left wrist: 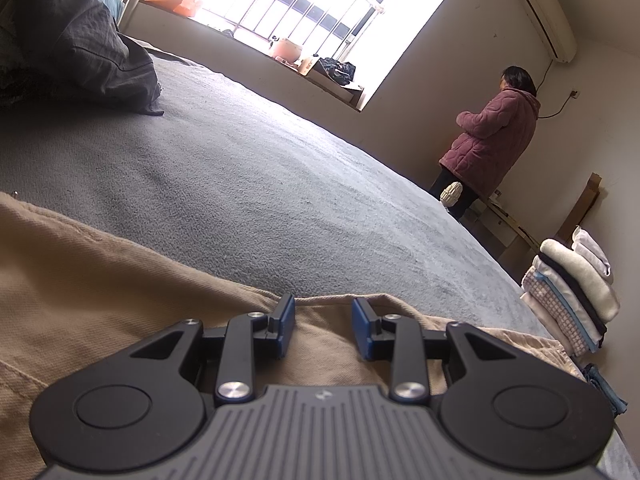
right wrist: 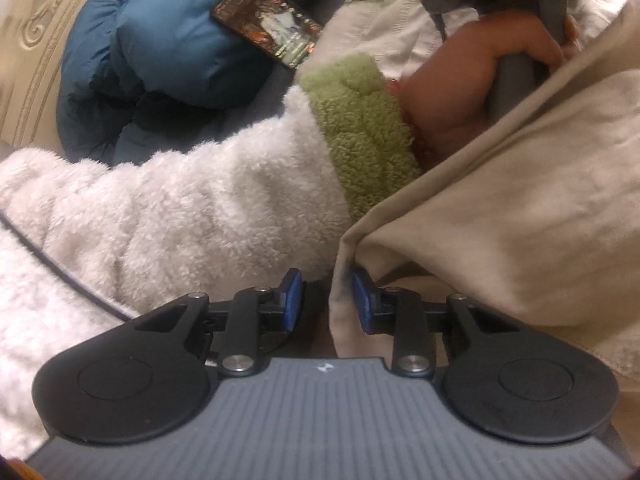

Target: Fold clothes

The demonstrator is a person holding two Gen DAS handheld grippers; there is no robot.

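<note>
The tan garment (left wrist: 100, 280) is spread on the bed (left wrist: 240, 160), mid-fold. The left gripper (left wrist: 323, 326) rests on it, part open, gripping nothing. A fold edge (right wrist: 340, 300) sits between the right gripper (right wrist: 326, 300)'s part-open jaws; closing seems needed next.
</note>
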